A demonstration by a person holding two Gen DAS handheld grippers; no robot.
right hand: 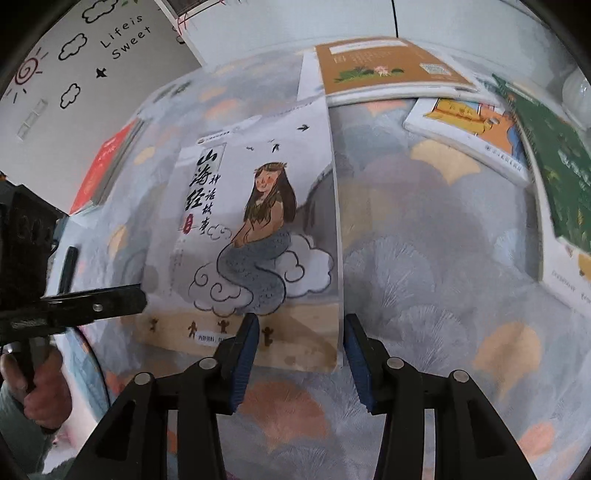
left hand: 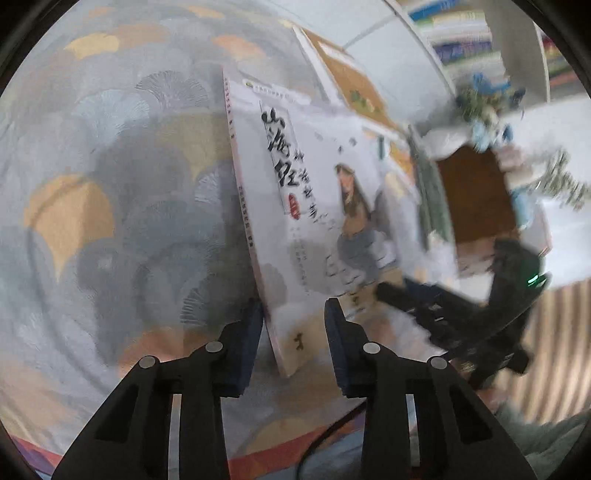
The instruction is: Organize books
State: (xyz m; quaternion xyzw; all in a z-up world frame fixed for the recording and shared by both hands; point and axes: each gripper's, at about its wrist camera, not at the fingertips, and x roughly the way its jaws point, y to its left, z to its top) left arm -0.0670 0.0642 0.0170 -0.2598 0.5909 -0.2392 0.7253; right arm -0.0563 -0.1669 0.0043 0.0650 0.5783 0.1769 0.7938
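Mermaid book (left hand: pixel 314 206), white-covered with black brush characters and a long-haired mermaid on a cloud, sits between the two claws above a patterned cloth (left hand: pixel 103 192) of grey, blue and orange fans.

Seen from the left wrist, the left claw (left hand: pixel 294 314) stands spread, its left pad touching the book's spine edge near the lower corner while the right pad stands clear of the cover, so it is not pinching. From here the book looks tilted up on its spine side, cover facing right. Beyond it the right claw (left hand: pixel 399 291) shows as a blurred black bar at the book's far edge; its state cannot be told from this view. Further out lie a brown book (left hand: pixel 343 74) and a blurred bookshelf (left hand: pixel 461 33).

From the right wrist, the right claw (right hand: pixel 301 332) is spread wide around the book's lower right corner, pads apart from it. This view alone shows the full cover, a green book (right hand: pixel 554 173), an orange-and-yellow book (right hand: pixel 476 129), a red book (right hand: pixel 103 166) and a wall (right hand: pixel 85 55) lettered "Life is Sweet".
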